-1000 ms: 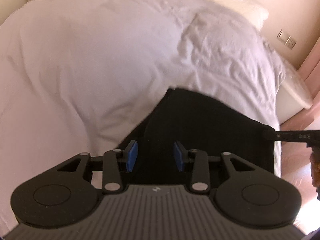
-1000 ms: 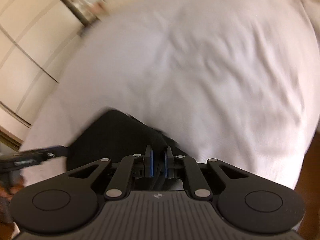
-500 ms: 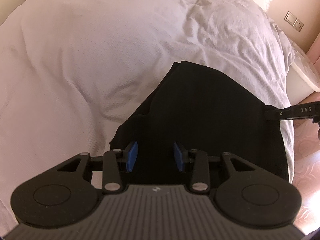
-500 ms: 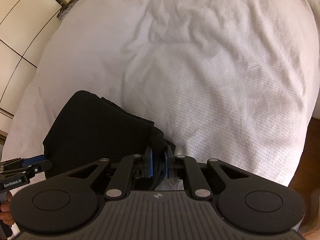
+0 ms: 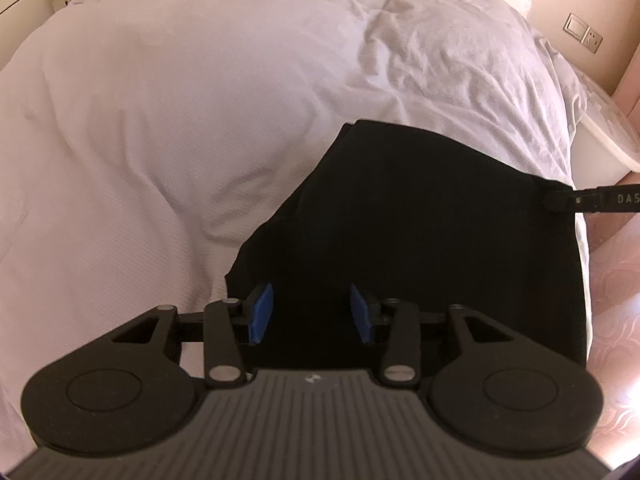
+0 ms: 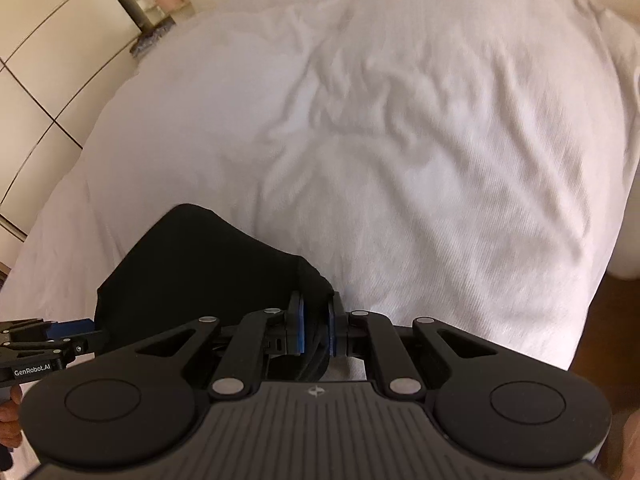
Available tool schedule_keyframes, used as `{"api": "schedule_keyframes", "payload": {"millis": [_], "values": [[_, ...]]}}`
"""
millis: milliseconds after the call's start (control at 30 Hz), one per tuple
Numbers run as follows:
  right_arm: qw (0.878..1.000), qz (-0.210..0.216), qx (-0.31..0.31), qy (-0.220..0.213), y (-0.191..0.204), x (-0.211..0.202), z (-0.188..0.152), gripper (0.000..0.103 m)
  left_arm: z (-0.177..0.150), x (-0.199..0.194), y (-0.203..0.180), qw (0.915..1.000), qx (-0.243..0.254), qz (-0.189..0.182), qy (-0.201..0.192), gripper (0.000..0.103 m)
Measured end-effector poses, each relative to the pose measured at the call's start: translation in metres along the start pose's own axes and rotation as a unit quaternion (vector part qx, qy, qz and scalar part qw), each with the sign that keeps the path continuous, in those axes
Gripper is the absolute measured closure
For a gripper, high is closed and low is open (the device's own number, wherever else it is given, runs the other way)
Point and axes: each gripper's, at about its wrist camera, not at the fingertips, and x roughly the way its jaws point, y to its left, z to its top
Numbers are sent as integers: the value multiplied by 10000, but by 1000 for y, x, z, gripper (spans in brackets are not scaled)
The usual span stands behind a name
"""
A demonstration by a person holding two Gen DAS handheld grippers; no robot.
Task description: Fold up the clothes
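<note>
A black garment (image 5: 420, 216) lies folded on a white bedcover (image 5: 180, 120), at the bed's near edge and toward its right-hand corner, where the cover drops to a pink patterned floor (image 5: 612, 300). The left gripper (image 5: 311, 314) hovers over the garment's near edge with its blue pads (image 5: 260, 312) spread wide apart and nothing between them. The right gripper (image 6: 314, 330) has its pads pressed close together on a bunched corner of the same garment (image 6: 208, 264), pinching the cloth at the cover's near edge. In the left wrist view its black fingers reach in from the right and meet the garment's right-hand edge. The cover beyond is rumpled, with creases running toward the far edge.
</note>
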Motion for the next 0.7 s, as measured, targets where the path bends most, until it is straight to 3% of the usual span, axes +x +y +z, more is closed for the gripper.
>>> {"api": "schedule_keyframes", "payload": {"millis": [167,300,333,367,433,600,700], "values": [[9990,-162,83,413,-9,27,-5,92,1,4,-5,9998,138,123,84,64],[9988,-253,35,413,-6,27,-3,86,1,6,-7,9995,210,191,151,63],[9987,-306,54,403,-6,26,-2,83,1,6,-7,9994,215,196,161,63],[9986,-355,60,383,-5,25,-2,74,1,6,-6,9994,220,204,169,63],[9985,-454,51,291,-4,22,-3,66,1,5,-6,9993,231,213,178,62],[9975,-677,-122,-166,8,1,-2,64,0,2,-5,9994,209,221,181,62],[9954,-602,-512,-540,23,-16,-5,64,-1,2,-3,9994,182,232,199,61]]}}
